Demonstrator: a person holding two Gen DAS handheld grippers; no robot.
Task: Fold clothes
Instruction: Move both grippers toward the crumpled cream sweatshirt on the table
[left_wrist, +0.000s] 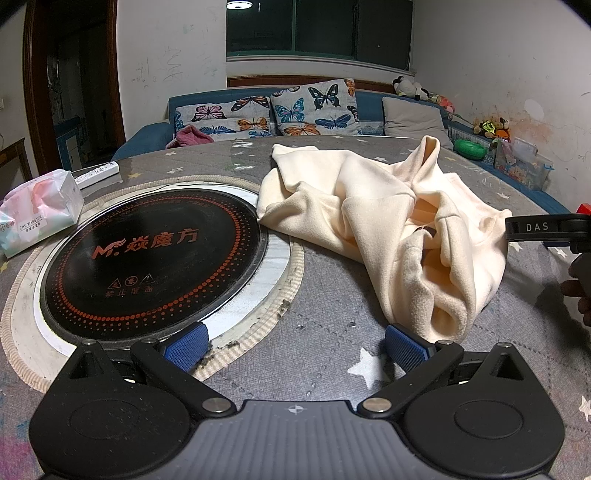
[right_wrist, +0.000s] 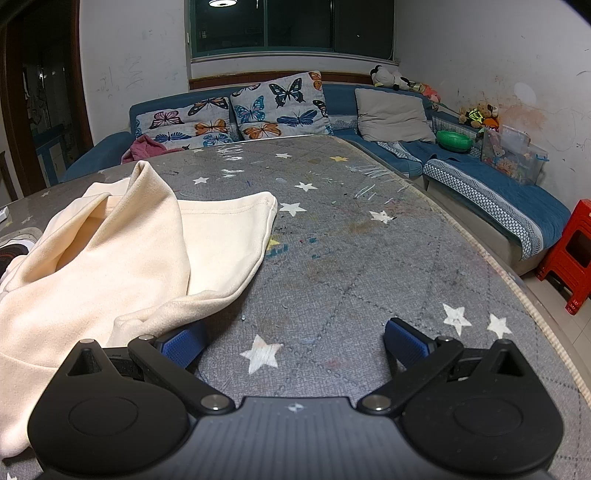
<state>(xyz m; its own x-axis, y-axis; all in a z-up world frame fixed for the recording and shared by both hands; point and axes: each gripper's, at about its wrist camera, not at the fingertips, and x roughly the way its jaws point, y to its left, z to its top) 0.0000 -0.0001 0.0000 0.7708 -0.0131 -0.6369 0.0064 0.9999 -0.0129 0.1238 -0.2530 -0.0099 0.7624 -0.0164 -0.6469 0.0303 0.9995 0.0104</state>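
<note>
Blue-padded fingers of the left gripper (left_wrist: 295, 347) are seen spread wide over the star-printed grey table cover (left_wrist: 332, 354), nothing between them, with the crumpled cream garment (left_wrist: 373, 221) lying just beyond and to their right. Beside the garment, on its left and touched by its edge, the round black heating plate (left_wrist: 147, 266) is set into the table, with a tissue pack (left_wrist: 37, 210) further left. The right gripper (right_wrist: 295, 343) is likewise held spread and empty, its left pad at the garment's (right_wrist: 122, 258) near hem.
</note>
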